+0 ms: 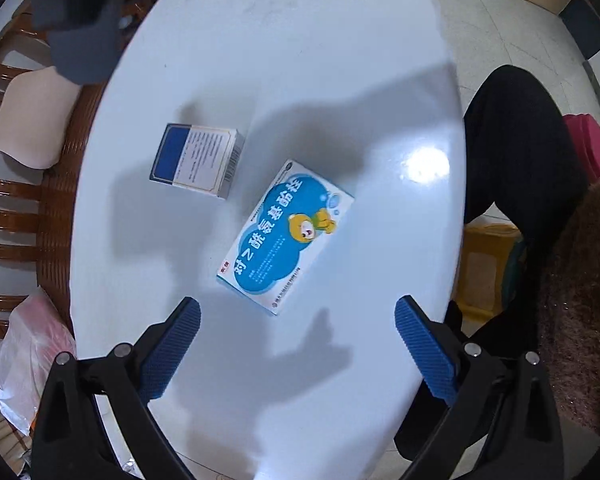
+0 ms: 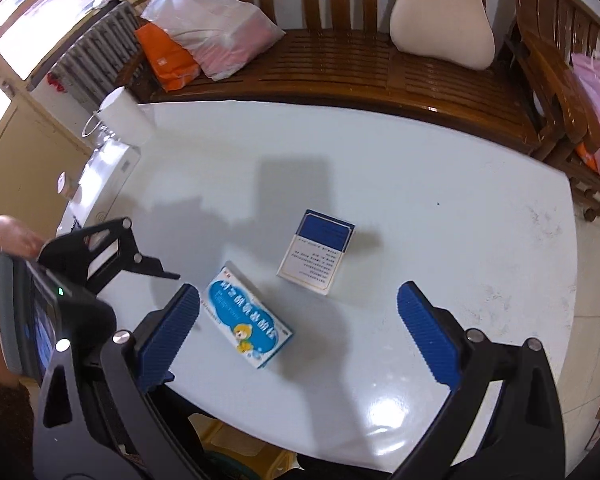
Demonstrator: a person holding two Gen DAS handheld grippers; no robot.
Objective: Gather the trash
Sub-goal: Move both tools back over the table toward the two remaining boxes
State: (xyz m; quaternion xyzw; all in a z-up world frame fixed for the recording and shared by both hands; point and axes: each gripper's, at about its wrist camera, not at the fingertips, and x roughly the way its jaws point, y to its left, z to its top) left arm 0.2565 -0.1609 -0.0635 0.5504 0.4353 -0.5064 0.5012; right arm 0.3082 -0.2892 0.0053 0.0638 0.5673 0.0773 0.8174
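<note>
2 small cardboard medicine cartons lie on the white table (image 1: 300, 60), near each other but apart: a light-blue box with a cartoon bear (image 1: 286, 236) lying flat, and a dark-blue and white box (image 1: 198, 160) just beyond it, toward the wooden bench (image 2: 380, 68). The left gripper (image 1: 298, 338) hangs above the table with its jaws spread wide and nothing between them, the bear box just ahead of its blue pads. The right gripper (image 2: 298, 334) is equally wide and empty, tilted down at the same table, the bear box (image 2: 248, 316) close beside its left pad. Both cartons look light and probably near empty, with thin walls that would dent under a hard squeeze and glossy faces that could slip. The bear box is best taken across its 2 long edges near the middle; its flat lie leaves little height to catch. The taller dark-blue box (image 2: 316, 252) offers more side wall.
</note>
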